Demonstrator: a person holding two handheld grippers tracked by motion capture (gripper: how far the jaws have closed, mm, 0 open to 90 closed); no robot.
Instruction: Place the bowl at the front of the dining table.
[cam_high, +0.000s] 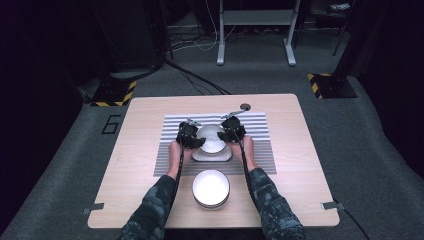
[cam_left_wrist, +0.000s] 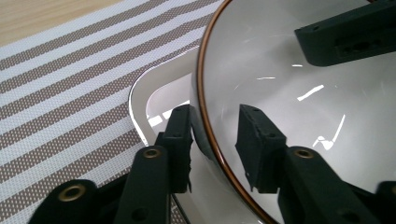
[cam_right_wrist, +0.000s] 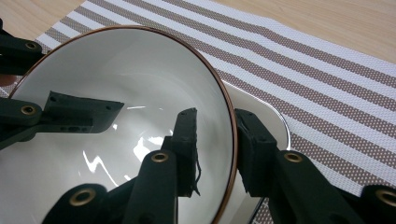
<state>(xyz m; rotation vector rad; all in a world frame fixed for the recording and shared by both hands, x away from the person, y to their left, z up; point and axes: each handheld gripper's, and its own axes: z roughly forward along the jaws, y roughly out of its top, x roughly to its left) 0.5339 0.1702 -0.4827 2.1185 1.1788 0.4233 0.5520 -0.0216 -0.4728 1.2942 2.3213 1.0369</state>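
High view: at the centre of the frame a white glazed bowl with a thin brown rim (cam_high: 211, 138) sits on a white rounded-square plate (cam_high: 212, 156), which lies on a brown-and-white striped woven placemat (cam_high: 260, 150) on the light wooden tabletop (cam_high: 145, 120). 2 black tongs flank the bowl: the left tongs (cam_high: 195, 140) at its left edge, the right tongs (cam_high: 226, 136) at its right edge, each held by a hand in a camouflage sleeve coming up from the bottom of the frame. Lower centre, nearer the bottom edge of the tabletop, stands a second white round bowl (cam_high: 211, 188), well apart from both tongs.

Left gripper view: the left tongs (cam_left_wrist: 215, 140) straddle the bowl's brown rim (cam_left_wrist: 201, 88) in the lower middle of the frame, 1 jaw outside the wall over the plate (cam_left_wrist: 154, 100), the other inside the bowl. A gap shows between the inner jaw and the wall, so the tongs stand slightly parted and are not pressing on the bowl. The right tongs' jaw shows at the upper right, inside the bowl.

Right gripper view: the right tongs (cam_right_wrist: 217, 149) likewise straddle the rim (cam_right_wrist: 231, 121) at lower centre, 1 jaw inside, 1 outside; a narrow gap shows on either side of the wall, so they are parted, not clamped. The left tongs' jaw lies at the left of the frame, inside the bowl.
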